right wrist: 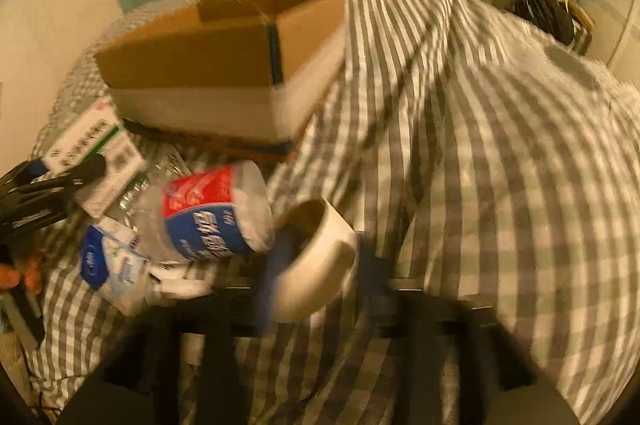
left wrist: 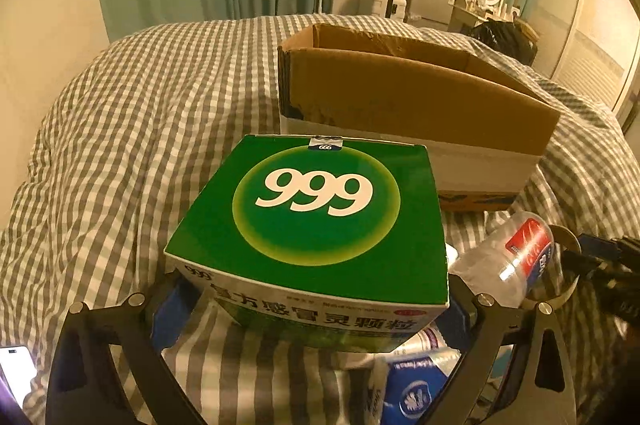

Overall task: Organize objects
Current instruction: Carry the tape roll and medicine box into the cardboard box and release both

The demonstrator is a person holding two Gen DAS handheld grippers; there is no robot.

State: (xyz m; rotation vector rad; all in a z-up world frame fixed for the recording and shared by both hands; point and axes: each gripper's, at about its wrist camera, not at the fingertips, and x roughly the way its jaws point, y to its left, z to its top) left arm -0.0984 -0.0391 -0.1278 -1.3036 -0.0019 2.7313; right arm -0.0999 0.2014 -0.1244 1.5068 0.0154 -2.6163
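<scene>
My left gripper [left wrist: 316, 305] is shut on a green "999" medicine box [left wrist: 320, 213], holding it above the checked bedspread [left wrist: 140, 129]. The same medicine box [right wrist: 92, 153] shows at the left of the blurred right wrist view, with the left gripper's fingers [right wrist: 90, 167] on it. My right gripper [right wrist: 322, 277] is shut on a white tape roll [right wrist: 328, 249], also seen as the tape roll [left wrist: 566, 245] at the far right of the left wrist view. An open cardboard box [left wrist: 400, 97] [right wrist: 200, 65] stands on the bed beyond both.
A clear plastic bottle [left wrist: 508, 261] [right wrist: 216, 213] with a red and blue label lies on its side between the grippers. A blue and white tissue pack [left wrist: 412, 389] [right wrist: 108, 269] lies beside it. A hand [right wrist: 16, 277] shows at the left edge. Curtains and furniture stand behind the bed.
</scene>
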